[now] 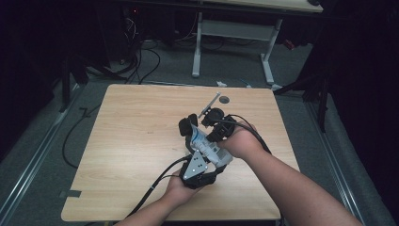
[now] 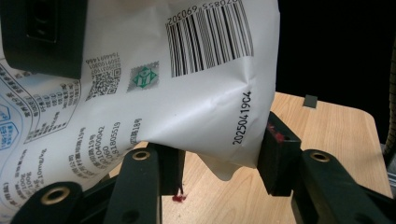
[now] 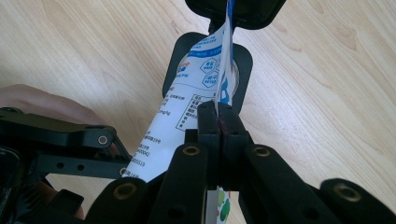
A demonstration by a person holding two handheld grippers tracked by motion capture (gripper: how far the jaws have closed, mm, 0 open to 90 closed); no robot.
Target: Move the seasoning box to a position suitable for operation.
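White printed plastic pouch (image 2: 187, 93) held mid-air: right gripper (image 3: 218, 122) clamped on edge, left gripper (image 2: 219, 161) seemingly pinching corner. Next: likely pull apart, steady grip.

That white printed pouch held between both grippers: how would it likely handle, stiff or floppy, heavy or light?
The pouch is probably floppy: its film creases and buckles where the left gripper pinches it. It seems light, since the right gripper carries it by a thin edge. The glossy film may slip if the grip loosens.
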